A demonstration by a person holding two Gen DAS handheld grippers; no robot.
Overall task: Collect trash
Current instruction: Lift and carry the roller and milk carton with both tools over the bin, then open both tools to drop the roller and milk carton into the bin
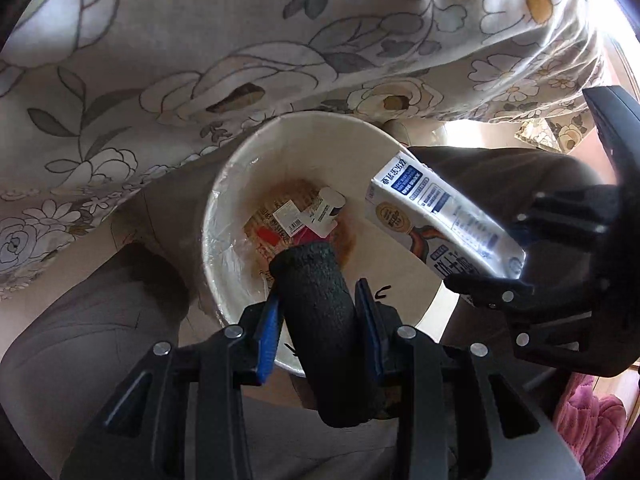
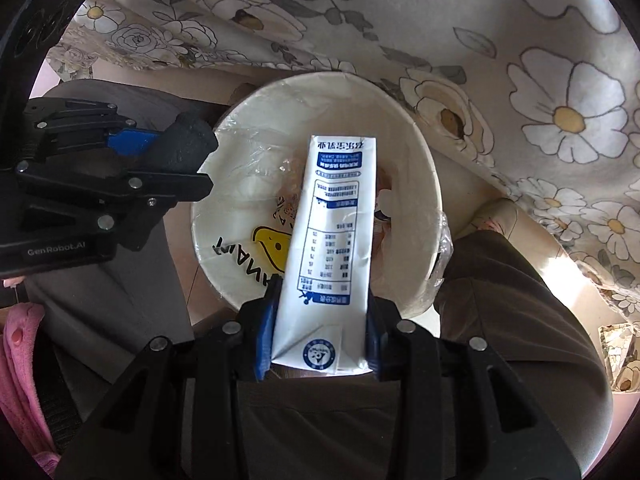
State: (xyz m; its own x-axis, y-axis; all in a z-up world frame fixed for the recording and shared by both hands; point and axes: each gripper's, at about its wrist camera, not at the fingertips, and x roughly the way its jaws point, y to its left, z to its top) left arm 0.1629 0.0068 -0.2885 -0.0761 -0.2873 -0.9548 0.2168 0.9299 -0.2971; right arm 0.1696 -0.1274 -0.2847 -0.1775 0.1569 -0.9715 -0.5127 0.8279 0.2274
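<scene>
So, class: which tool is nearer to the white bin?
Hard to call. Left tool, gripping a black foam cylinder, and right tool, gripping a milk carton, both hang over the bin.

We see bright sunlight right of the white bin (image 1: 256, 152), shine on its plastic, bent dark edges.

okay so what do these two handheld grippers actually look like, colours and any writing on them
Both the left gripper and the right gripper are black plastic linkages with round silver rivets and blue finger pads. In the right wrist view the left one's body carries pale "GenRobot.AI" lettering. No cables or sleeves are clearly visible.
</scene>
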